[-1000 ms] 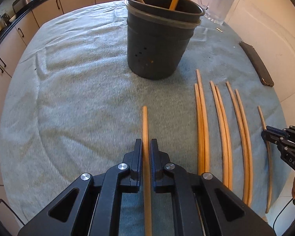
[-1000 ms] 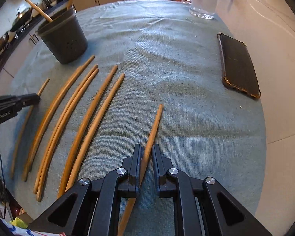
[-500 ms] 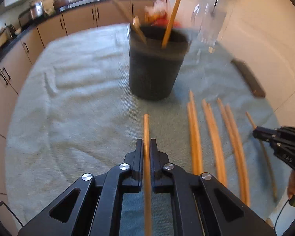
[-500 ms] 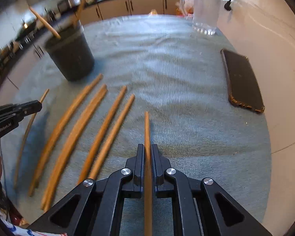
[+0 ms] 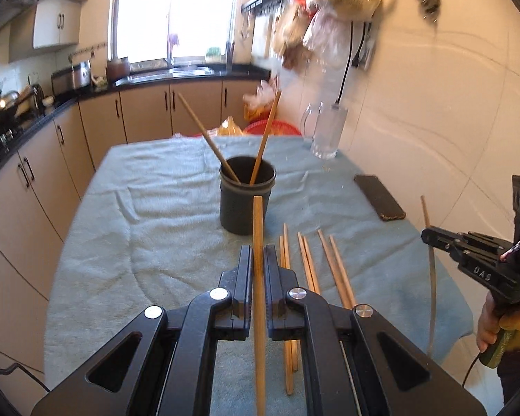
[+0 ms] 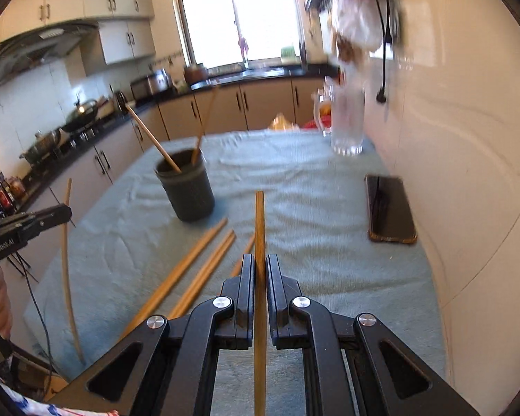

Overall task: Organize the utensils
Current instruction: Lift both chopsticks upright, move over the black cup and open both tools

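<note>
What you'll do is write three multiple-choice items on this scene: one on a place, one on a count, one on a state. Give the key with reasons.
1. Where does the phone lie?
A. On the cloth, to the right of the holder, near the wall
B. Inside the holder
C. Under a glass mug

2. How many standing chopsticks are in the holder?
A. One
B. Two
C. Five

3. What state are the left tongs in?
A. Open above the cloth
B. Shut on a chopstick
C. Shut on the phone

Key:
1 A, as the phone lies flat on the cloth by the wall side.
2 B, as two sticks lean out of the holder's rim.
3 B, as both fingers press against the stick between them.
</note>
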Available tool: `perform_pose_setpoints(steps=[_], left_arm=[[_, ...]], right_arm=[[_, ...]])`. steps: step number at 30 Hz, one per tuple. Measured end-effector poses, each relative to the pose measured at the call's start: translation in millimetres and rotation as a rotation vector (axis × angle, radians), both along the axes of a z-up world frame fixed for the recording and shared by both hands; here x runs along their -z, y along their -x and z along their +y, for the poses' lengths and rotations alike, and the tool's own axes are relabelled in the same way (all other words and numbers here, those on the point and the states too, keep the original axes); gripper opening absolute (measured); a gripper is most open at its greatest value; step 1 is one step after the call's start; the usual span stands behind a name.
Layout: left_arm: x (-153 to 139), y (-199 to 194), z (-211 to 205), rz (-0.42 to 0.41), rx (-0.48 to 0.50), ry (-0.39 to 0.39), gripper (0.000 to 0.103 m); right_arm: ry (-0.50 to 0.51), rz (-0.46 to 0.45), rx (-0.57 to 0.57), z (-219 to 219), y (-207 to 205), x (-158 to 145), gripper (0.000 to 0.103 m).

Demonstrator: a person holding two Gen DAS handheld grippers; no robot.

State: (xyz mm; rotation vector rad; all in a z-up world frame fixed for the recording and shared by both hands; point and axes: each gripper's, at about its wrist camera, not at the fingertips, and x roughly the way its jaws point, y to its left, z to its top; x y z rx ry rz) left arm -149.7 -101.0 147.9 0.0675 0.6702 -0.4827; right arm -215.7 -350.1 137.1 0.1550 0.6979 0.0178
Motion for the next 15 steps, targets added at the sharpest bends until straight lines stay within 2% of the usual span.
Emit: perform_pose_setpoints(steps=[9, 15], left_arm=[[-20, 37, 13, -0.063, 0.005, 0.046, 0.005], [-34, 63, 20, -0.145, 0.015, 0.053, 0.005]], right_arm=[[-0.001, -0.090, -0.015, 13, 32, -24, 0.007], [0.009, -0.126, -0.021, 19, 41, -33, 0.007]])
